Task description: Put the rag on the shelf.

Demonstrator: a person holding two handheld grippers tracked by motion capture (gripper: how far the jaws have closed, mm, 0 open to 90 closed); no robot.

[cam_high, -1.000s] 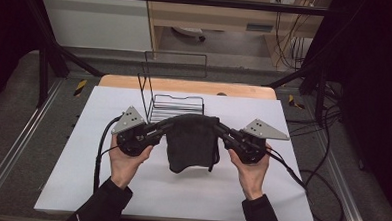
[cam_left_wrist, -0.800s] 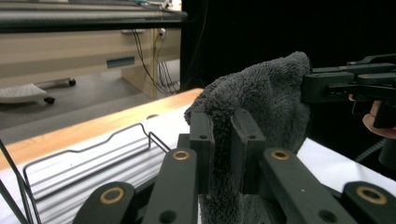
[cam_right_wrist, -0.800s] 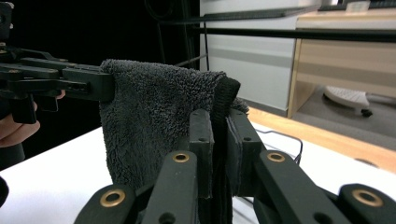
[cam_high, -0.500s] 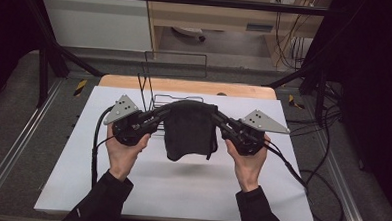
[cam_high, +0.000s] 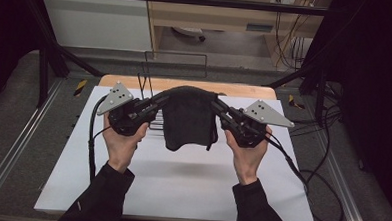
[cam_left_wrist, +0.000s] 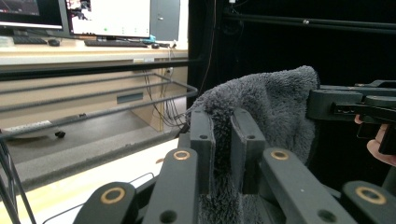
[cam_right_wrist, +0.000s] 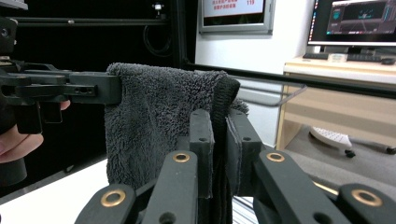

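Two grippers, one dark towel between them. Left gripper point(cam_high: 157, 100) clamped on one top corner of the towel point(cam_high: 187, 119), jaws nearly together with fleece pinched in the gap, seen close in the left gripper view point(cam_left_wrist: 223, 140). Right gripper point(cam_high: 218, 105) clamped likewise on the opposite top corner, jaws pressed tight on a folded edge point(cam_right_wrist: 219, 140). Towel point(cam_left_wrist: 266, 107) held up above the white table point(cam_high: 181, 180), stretched along its top edge, hanging loose below, apart from the tabletop. One thin cord or loop dangling at the towel's right side.

Behind and partly hidden by the towel: one black wire rack point(cam_high: 150, 88) standing on the table, upright rods at its left, low bars just beside the left gripper. One wooden strip point(cam_high: 245, 89) along the table's far edge. Two hands, left hand point(cam_high: 121, 142) and right hand point(cam_high: 247, 155), each in a dark sleeve. Two grey three-cornered plates, one atop each gripper. Cables point(cam_high: 311, 180) trailing off the table's right side onto the grey floor. Monitors point(cam_left_wrist: 107, 18) and a keyboard on a far desk in the left gripper view.
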